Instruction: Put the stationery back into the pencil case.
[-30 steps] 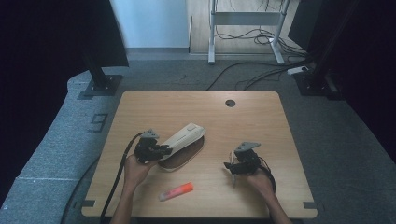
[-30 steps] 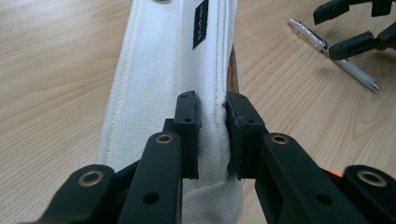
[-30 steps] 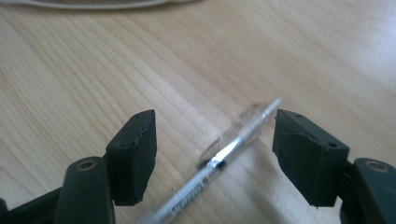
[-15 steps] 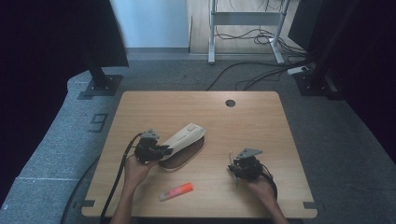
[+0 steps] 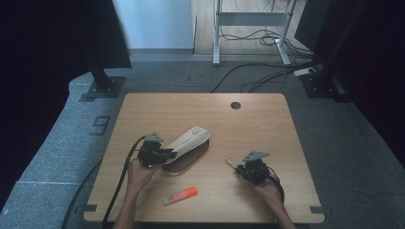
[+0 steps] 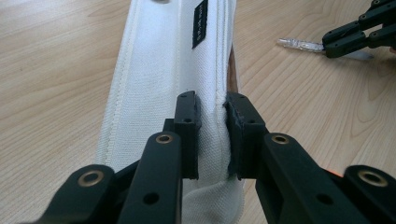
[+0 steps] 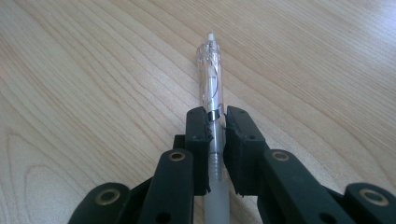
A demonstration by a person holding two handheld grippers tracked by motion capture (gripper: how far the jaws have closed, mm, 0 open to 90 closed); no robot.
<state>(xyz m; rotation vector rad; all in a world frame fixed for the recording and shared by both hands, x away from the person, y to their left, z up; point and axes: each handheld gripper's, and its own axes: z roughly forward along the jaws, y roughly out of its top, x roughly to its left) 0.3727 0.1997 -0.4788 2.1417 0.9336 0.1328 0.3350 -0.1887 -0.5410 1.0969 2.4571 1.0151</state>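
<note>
A white fabric pouch (image 5: 188,140) with a brown inside lies left of the table's middle. My left gripper (image 5: 167,153) is shut on its near edge; in the left gripper view the pads pinch the white cloth (image 6: 159,70) at a seam, left gripper (image 6: 213,109). A clear plastic pen (image 7: 211,70) lies on the wood at the right. My right gripper (image 7: 215,119) has just been closing and is now shut on the pen's barrel. In the high view the pen (image 5: 229,162) points left from the right gripper (image 5: 237,168).
An orange highlighter (image 5: 180,195) lies near the front edge, between the two hands. The wooden table (image 5: 258,124) has a round cable hole (image 5: 235,105) at the back. Black cables trail from both grippers.
The right gripper has settled slightly lower and its jaws have closed onto the pen. The left gripper and the pouch have stayed put.
</note>
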